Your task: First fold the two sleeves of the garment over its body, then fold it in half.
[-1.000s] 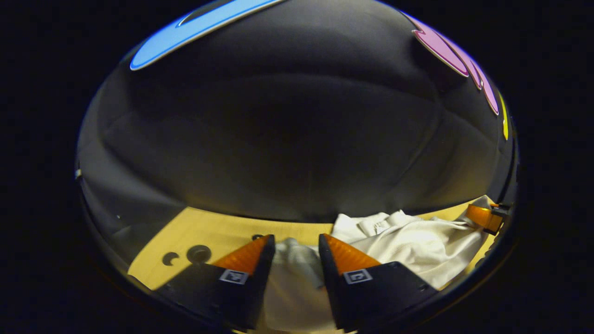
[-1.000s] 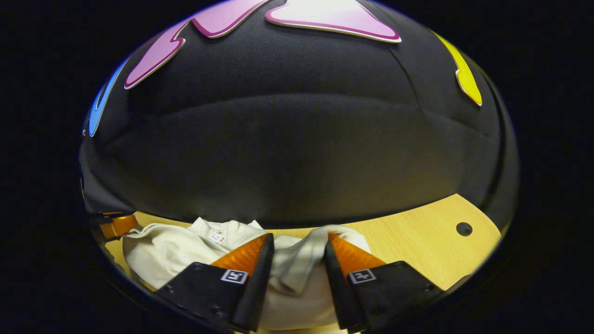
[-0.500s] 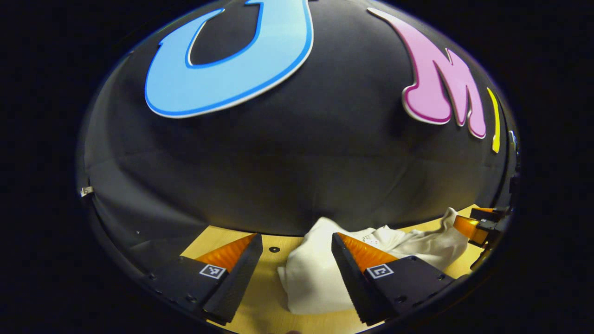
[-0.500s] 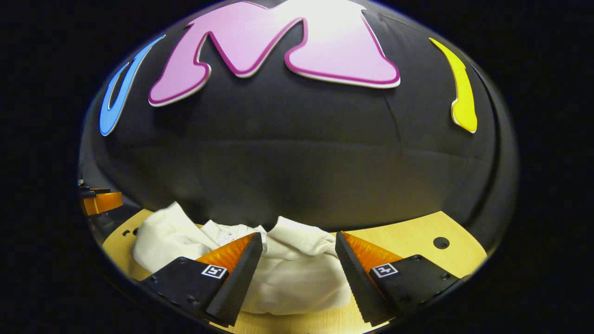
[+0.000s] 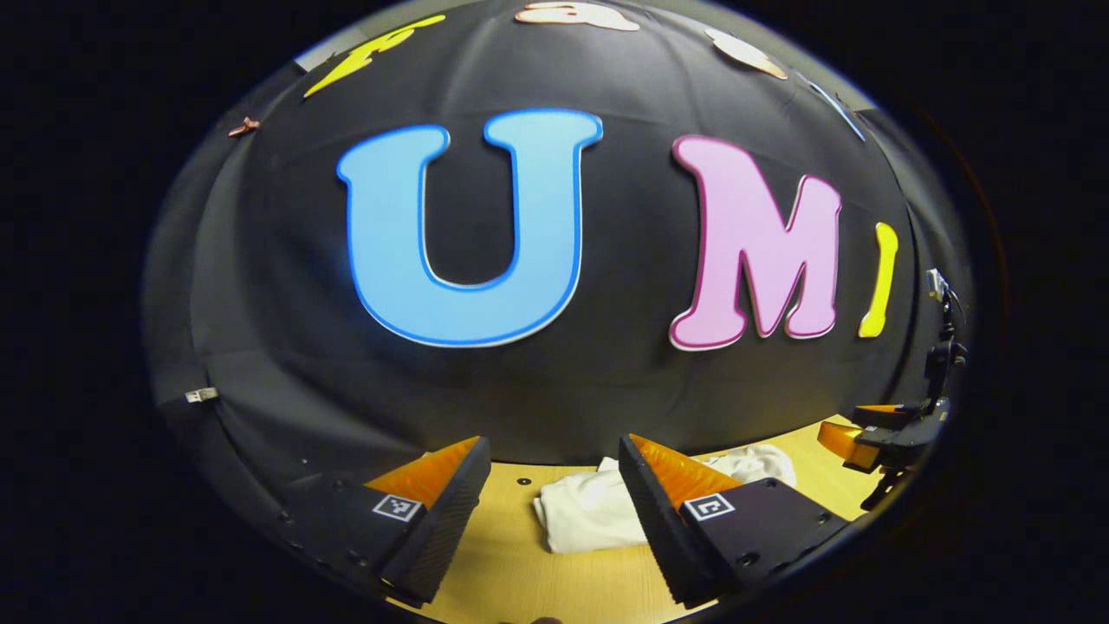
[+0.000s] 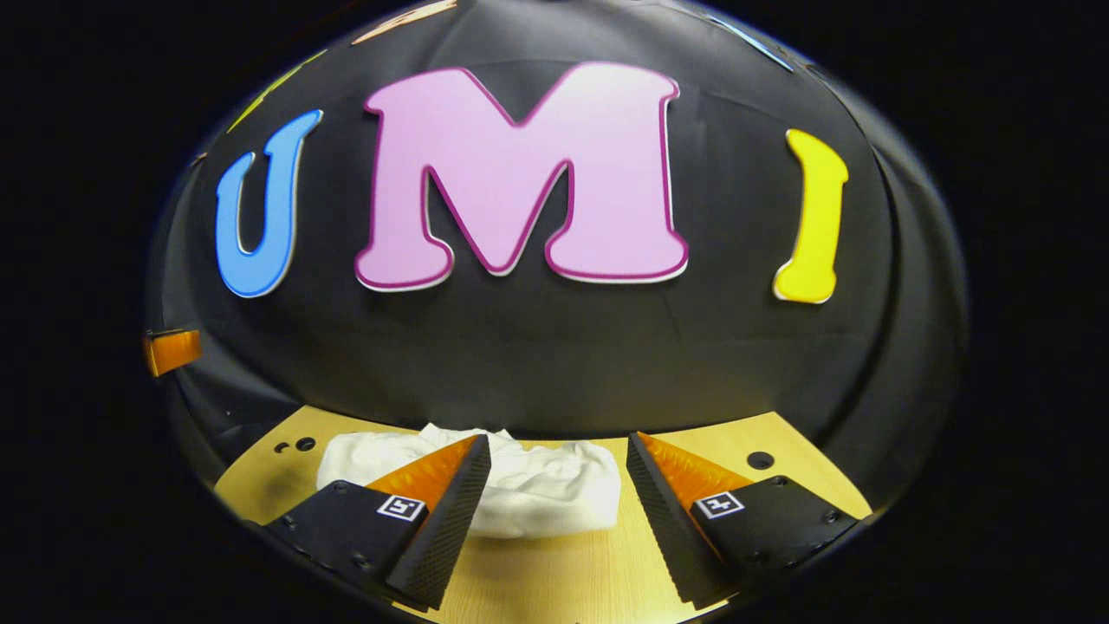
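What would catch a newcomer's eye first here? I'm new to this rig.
The white garment, bundled on the wooden table by the black wall, stands out first. Next come the right gripper with orange fingers open before it, and the left gripper, also open, garment just past its right finger.

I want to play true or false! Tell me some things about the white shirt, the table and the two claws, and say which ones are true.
1. The white garment lies bundled on the wooden table. True.
2. The right claw is squeezing the garment. False: its fingers are spread apart and hold nothing.
3. The left claw is open. True.
4. The garment is spread out flat with both sleeves sticking out. False: it sits as a compact folded bundle.
5. The table has small round holes in it. True.
6. The garment hangs off the table's front edge. False: it rests near the back, by the black cloth wall.
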A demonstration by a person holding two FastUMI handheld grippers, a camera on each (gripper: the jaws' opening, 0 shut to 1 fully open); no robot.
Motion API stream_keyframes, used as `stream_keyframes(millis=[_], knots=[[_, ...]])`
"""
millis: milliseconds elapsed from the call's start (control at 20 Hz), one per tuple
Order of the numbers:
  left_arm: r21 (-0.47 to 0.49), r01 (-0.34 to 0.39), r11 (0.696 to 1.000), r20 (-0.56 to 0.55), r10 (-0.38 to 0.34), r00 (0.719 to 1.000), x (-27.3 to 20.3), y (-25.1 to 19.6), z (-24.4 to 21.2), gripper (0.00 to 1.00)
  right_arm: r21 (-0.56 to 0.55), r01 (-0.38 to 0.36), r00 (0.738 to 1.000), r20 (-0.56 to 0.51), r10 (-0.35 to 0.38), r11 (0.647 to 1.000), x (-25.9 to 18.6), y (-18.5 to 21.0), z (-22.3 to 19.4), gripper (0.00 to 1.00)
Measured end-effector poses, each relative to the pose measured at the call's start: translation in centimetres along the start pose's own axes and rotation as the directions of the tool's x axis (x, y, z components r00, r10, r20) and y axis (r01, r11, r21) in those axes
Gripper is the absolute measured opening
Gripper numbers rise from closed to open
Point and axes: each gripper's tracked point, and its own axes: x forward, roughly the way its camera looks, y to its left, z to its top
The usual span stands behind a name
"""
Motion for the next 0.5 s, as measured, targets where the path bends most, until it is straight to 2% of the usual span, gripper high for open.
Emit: stream_keyframes(millis=[250, 500], knots=[[-0.029, 0.023, 0.999, 0.008, -0.023, 1.000, -9.2, 0.0, 1.4, 0.94, -0.011, 0.022, 0.998, 0.061, -0.021, 1.000, -9.8, 0.4, 4.0, 0.97], [-0.023, 0.062, 0.998, -0.008, -0.062, 0.998, -17.0, -1.2, 1.0, 0.94, -0.051, 0.029, 0.994, 0.107, -0.023, 0.998, -18.1, -0.3, 4.4, 0.96]])
